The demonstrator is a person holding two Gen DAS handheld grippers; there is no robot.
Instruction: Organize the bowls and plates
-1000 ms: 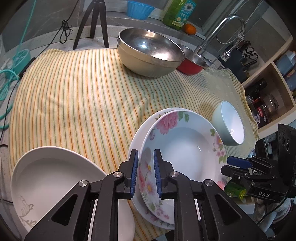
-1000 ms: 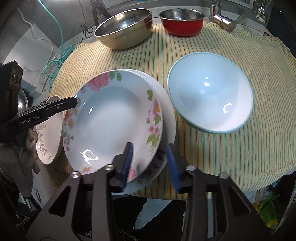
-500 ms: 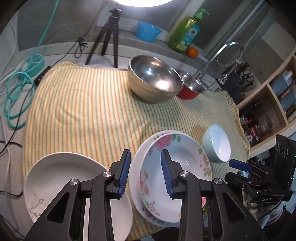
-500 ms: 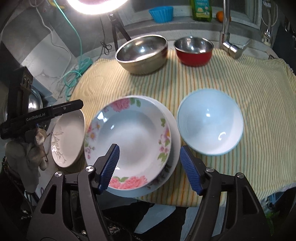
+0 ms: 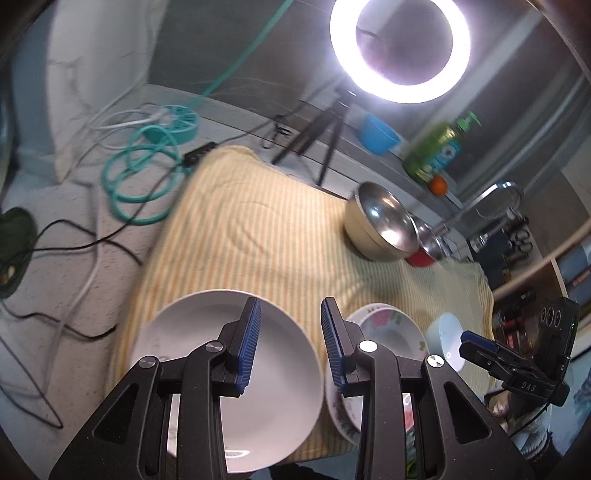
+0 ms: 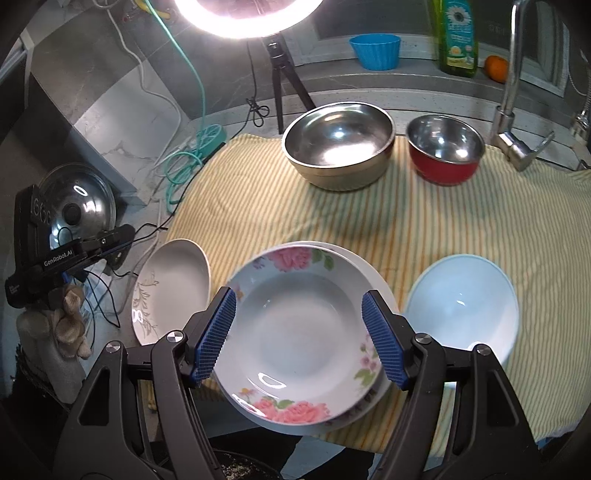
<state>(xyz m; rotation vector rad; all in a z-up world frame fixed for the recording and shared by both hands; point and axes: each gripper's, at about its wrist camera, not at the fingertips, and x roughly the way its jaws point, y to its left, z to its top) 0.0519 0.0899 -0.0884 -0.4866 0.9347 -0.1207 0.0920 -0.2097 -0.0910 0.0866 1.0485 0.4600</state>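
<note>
A flowered plate (image 6: 301,343) lies on a plain white plate (image 6: 373,273) near the front edge of the striped cloth (image 6: 424,221). My right gripper (image 6: 299,325) hangs open above it, its pads clear of the rim. A pale blue bowl (image 6: 461,306) sits to the right and a white leaf-patterned plate (image 6: 173,284) to the left. My left gripper (image 5: 290,339) is open and empty over that white plate's (image 5: 229,369) right rim. The flowered plate (image 5: 388,328) and blue bowl (image 5: 443,339) lie to its right. A steel bowl (image 6: 338,144) and a red bowl (image 6: 445,151) stand at the back.
A ring light (image 6: 243,14) on a tripod (image 6: 280,74) stands behind the cloth. A teal hose (image 5: 140,177) and cables (image 5: 74,240) lie on the counter at left, near a pot lid (image 6: 77,206). A faucet (image 6: 513,110), soap bottle (image 6: 456,37) and blue cup (image 6: 375,51) line the back.
Both grippers let go of the flowered plate's rim, opened and rose. The left one swung leftward over the white plate; the right one pulled up and back.
</note>
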